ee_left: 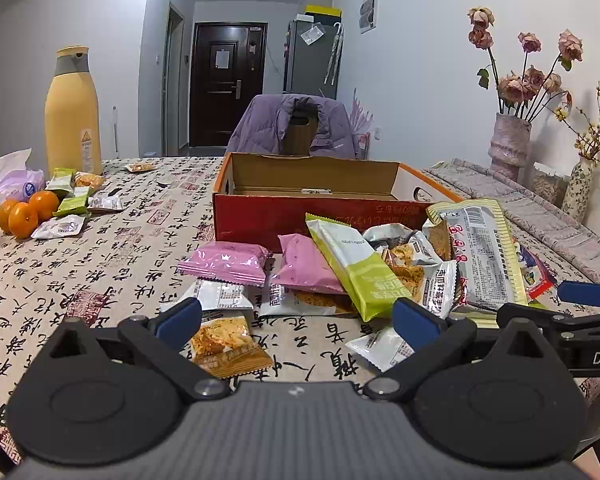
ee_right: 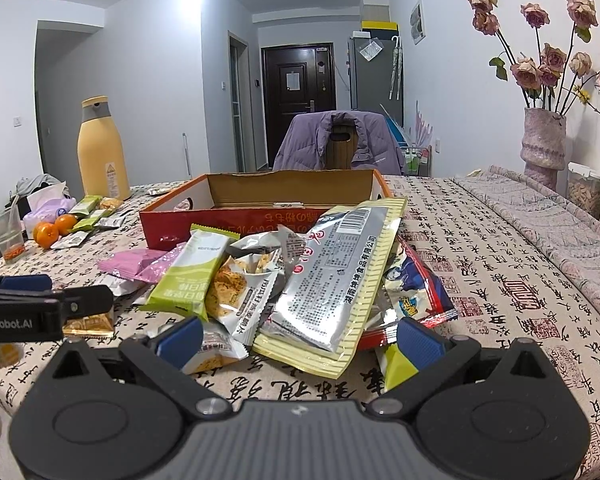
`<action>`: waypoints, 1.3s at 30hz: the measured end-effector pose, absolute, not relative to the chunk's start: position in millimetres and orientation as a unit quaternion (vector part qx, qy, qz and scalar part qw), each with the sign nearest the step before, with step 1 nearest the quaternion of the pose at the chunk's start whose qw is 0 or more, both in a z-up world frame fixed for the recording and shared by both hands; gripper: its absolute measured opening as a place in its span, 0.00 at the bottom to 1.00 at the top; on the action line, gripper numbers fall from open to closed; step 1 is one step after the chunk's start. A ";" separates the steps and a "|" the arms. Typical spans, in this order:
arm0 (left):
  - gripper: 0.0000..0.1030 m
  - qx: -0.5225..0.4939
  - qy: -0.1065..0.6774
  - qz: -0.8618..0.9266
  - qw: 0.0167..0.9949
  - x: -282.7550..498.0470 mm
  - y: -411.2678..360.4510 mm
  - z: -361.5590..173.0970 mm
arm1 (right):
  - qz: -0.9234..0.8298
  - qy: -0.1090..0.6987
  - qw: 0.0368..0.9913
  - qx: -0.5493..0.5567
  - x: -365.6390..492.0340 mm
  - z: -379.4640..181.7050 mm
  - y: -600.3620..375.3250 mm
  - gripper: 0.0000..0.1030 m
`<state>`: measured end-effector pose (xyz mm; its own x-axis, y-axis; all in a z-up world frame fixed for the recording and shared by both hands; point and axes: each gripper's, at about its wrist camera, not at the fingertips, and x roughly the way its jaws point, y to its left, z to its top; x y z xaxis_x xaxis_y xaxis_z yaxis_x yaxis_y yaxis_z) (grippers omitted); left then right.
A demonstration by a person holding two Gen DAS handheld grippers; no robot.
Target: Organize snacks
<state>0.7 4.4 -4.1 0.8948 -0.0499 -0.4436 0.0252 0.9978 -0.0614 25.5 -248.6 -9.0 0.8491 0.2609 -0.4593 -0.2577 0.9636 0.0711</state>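
Observation:
A heap of snack packets lies in front of an open red cardboard box [ee_left: 260, 220] [ee_right: 172, 220]. In it are two pink packets [ee_left: 226, 262], a green-and-white bar [ee_left: 356, 268] [ee_right: 188, 276], a large silver-and-yellow packet [ee_left: 484, 256] [ee_right: 332, 284] and several small white packets. My left gripper [ee_left: 296, 320] is open, low over the table, with an orange snack packet [ee_left: 228, 340] lying by its left finger. My right gripper [ee_right: 300, 340] is open too, its fingers on either side of the near end of the silver-and-yellow packet, apart from it.
At the far left stand a tall yellow bottle [ee_left: 74, 112] [ee_right: 100, 152], oranges [ee_left: 28, 212], a tissue pack [ee_left: 12, 184] and more small packets [ee_left: 72, 204]. A vase of dried roses [ee_left: 510, 144] [ee_right: 542, 140] and a folded quilt [ee_right: 548, 216] are on the right. A chair with a purple jacket [ee_left: 296, 124] stands behind the box.

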 end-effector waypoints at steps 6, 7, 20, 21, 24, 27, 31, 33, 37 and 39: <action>1.00 -0.027 0.227 -0.020 0.973 -0.2 4.2 -4.1 | 0.135 0.239 0.962 0.004 25.4 -9.0 -248.5 1.00; 1.00 -0.027 0.226 -0.021 0.974 -0.5 4.0 -4.1 | 0.135 0.239 0.962 0.004 25.6 -9.2 -248.8 1.00; 1.00 -0.028 0.225 -0.022 0.974 -0.9 4.0 -4.3 | 0.135 0.239 0.962 0.003 25.4 -9.3 -248.2 1.00; 1.00 -0.028 0.225 -0.021 0.974 -0.9 4.0 -4.3 | 0.135 0.240 0.961 0.003 25.5 -9.3 -248.4 1.00; 1.00 -0.028 0.225 -0.022 0.974 -0.8 3.8 -4.2 | 0.135 0.239 0.962 0.003 25.4 -9.3 -248.1 1.00; 1.00 -0.028 0.225 -0.021 0.974 -1.1 3.4 -4.7 | 0.135 0.240 0.961 0.003 25.6 -9.6 -248.1 1.00; 1.00 -0.030 0.226 -0.021 0.973 -0.2 4.8 -6.3 | 0.135 0.241 0.961 0.002 25.2 -10.2 -247.5 1.00; 1.00 -0.032 0.227 -0.021 0.973 0.5 5.4 -6.9 | 0.135 0.241 0.961 0.000 24.8 -10.3 -246.0 1.00; 1.00 -0.033 0.227 -0.020 0.973 1.6 6.5 -6.6 | 0.134 0.243 0.961 -0.002 26.3 -10.6 -244.7 1.00; 1.00 -0.035 0.228 -0.020 0.973 2.5 7.2 -6.4 | 0.134 0.244 0.960 -0.004 27.5 -10.7 -243.6 1.00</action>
